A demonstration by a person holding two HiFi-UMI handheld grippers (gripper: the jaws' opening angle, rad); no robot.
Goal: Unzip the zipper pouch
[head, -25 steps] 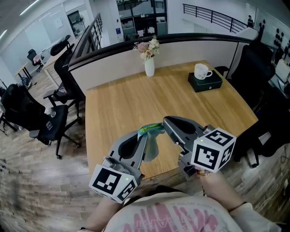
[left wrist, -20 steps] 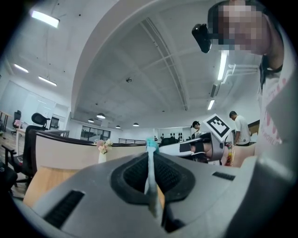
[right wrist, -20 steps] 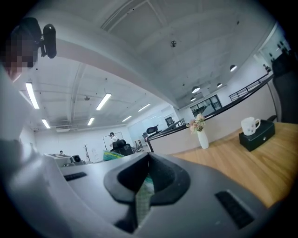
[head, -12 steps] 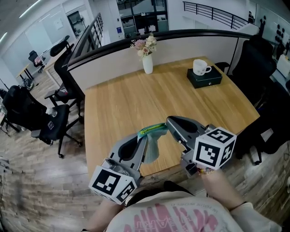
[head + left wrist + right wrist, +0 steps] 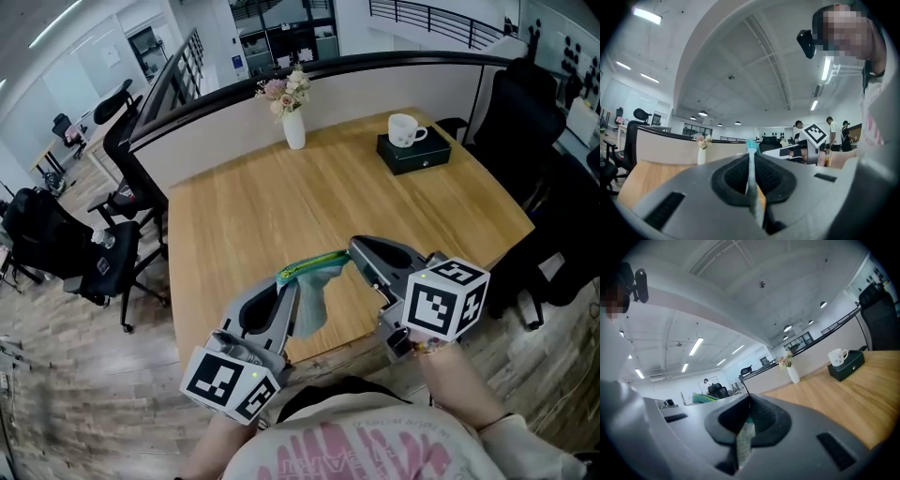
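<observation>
Both left hand-held gripper (image 5: pixel 292 282) and right hand-held gripper (image 5: pixel 355 247) still clamp pouch (image 5: pixel 313 296).

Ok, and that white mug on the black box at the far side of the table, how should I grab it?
Take the mug by its handle, coming from the right in the head view: it stands upright on the black box and the loop juts out to that side with nothing beside it. Pinching the rim from above should also work.

Teal cloth pouch (image 5: pixel 312 291); smooth wood table (image 5: pixel 281 206); matt grey plastic grippers.
</observation>
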